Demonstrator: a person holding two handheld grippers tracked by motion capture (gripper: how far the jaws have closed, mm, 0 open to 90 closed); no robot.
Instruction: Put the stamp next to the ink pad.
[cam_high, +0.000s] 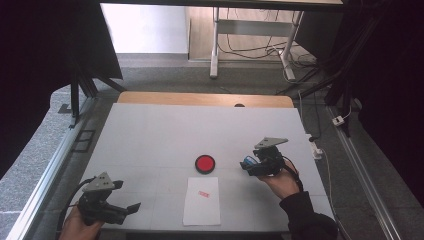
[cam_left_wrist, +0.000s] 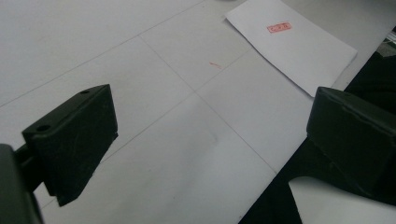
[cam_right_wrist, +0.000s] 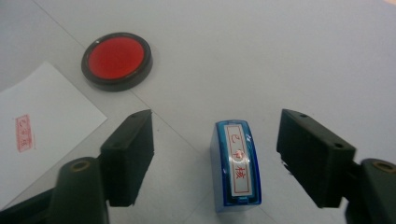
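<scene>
The blue rectangular stamp (cam_right_wrist: 236, 166) stands on the table (cam_high: 150, 135) directly between the jaws of the right tongs (cam_right_wrist: 215, 161). The jaws are spread, with a gap on either side of the stamp, so neither pad touches it. Its long axis runs along the tongs' pointing direction, parallel to the two jaws, with the labelled face upward. In the high view the right tongs (cam_high: 257, 162) sit at the table's right side, just right of the round red ink pad (cam_high: 205, 163).

Any coming move turns on this: the stamp lies inside the right tongs' reach and well apart from the left tongs (cam_high: 120, 212), which rest at the table's near left corner. The left tongs' jaws are also spread, with nothing between them but bare table surface. The right hand (cam_high: 285, 182) is plainly the nearer one.

The white sheet of paper (cam_high: 202, 200) lies just in front of the ink pad and bears one red stamped mark (cam_high: 203, 194).

Counted: one stamp, one ink pad, one sheet, one mark, two tongs.
</scene>
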